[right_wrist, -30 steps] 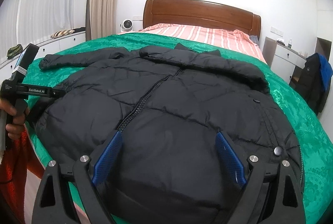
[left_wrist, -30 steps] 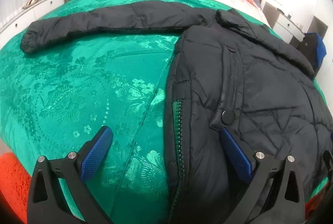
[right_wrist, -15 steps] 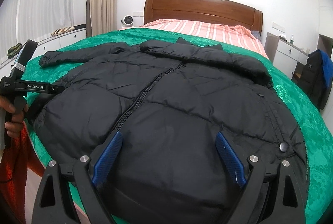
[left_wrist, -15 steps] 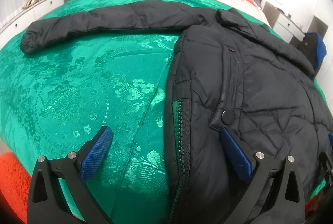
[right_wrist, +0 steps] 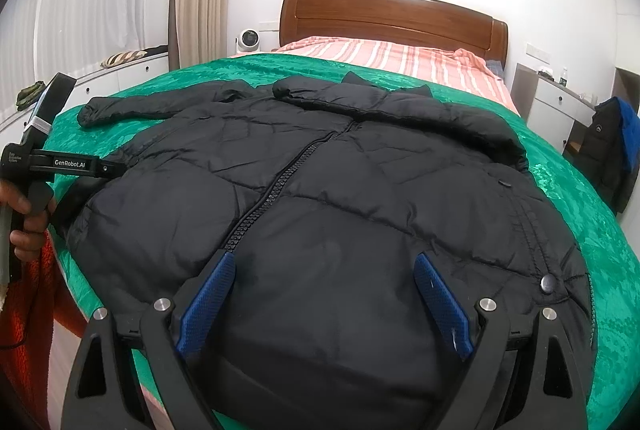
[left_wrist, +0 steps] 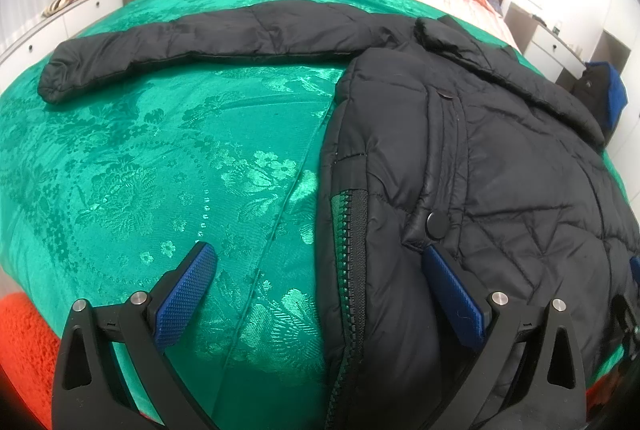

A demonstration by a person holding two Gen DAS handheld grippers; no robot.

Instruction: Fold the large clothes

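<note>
Left gripper (left_wrist: 318,288): I am holding it wide open, gripping nothing; its left pad is hanging over the green bedspread (left_wrist: 160,166), its right pad is lying against the jacket's side by a snap button (left_wrist: 436,224).
Right gripper (right_wrist: 320,300): I am holding it wide open too, gripping nothing, both blue pads spread over the lower hem area of the jacket.
Puffer jacket (right_wrist: 340,198): black, quilted, lying front up on the bed, directly ahead of my right gripper and filling the space between its fingers; its hem is nearest me, its collar farthest.
Zipper (right_wrist: 280,190): running from just ahead of my right gripper's left pad up toward the collar, closed along the part I am seeing.
Left sleeve (left_wrist: 192,46): stretching out flat on the bedspread, far ahead and to the left of my left gripper, well apart from its pads.
Right sleeve (right_wrist: 460,122): lying folded across the upper chest, ahead and right of my right gripper.
Jacket edge: in the left wrist view a green-lined zipper strip (left_wrist: 352,270) is running down between my left gripper's pads.
My left hand (right_wrist: 28,214): gripping the handle at the left of the right wrist view, beside the jacket's hem corner.
Headboard (right_wrist: 392,18): wooden, far ahead beyond the striped sheet (right_wrist: 400,58).
</note>
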